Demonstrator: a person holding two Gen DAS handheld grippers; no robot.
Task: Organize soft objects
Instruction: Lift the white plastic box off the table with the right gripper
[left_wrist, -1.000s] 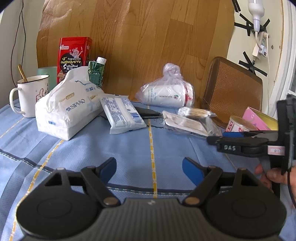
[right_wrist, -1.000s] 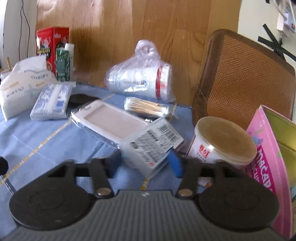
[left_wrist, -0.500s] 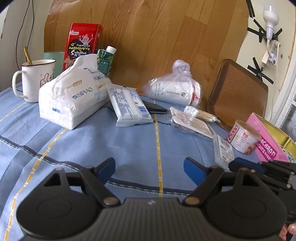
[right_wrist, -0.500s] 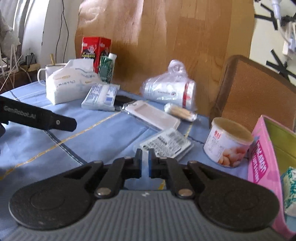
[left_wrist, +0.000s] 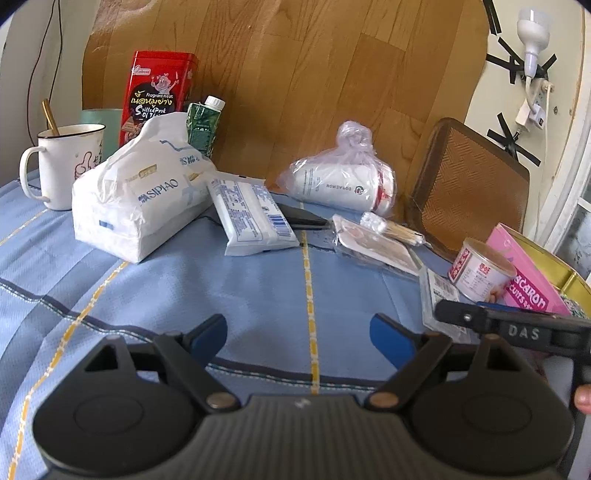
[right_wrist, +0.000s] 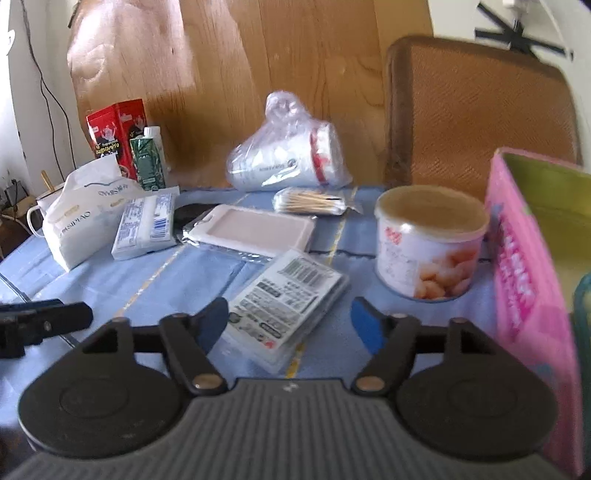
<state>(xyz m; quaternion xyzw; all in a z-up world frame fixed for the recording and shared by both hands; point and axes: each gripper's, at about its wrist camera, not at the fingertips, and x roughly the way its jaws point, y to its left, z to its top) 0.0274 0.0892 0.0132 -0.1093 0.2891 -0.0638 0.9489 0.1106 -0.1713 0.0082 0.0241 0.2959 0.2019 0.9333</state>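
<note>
Left wrist view: left gripper (left_wrist: 299, 330) low in the frame, jaws wide and just been opening, nothing between them, only blue-clothed counter (left_wrist: 258, 288) beyond. Upper left: white tissue pack (left_wrist: 136, 199) lying on the cloth, a flat wipes packet (left_wrist: 251, 214) leaning on its right side. Behind them a mug (left_wrist: 61, 166), a red tin (left_wrist: 159, 96) and a green carton (left_wrist: 203, 125), each partly hidden by the tissue pack. Centre right: a bagged white cup roll (left_wrist: 343, 184). At the right edge the right gripper (left_wrist: 509, 325) cut off, its far finger hidden.

Right wrist view, slightly blurred: right gripper (right_wrist: 288, 325), jaws wide and just been opening; a flat labelled packet (right_wrist: 288, 306) lying on the cloth between the tips, not pinched. Tissue pack (right_wrist: 77, 221) at middle left, wipes packet (right_wrist: 146, 225) beside it. A round can (right_wrist: 428, 243) right of centre; pink box (right_wrist: 528, 266) cut off by the right edge. Print on the packet unreadable.
</note>
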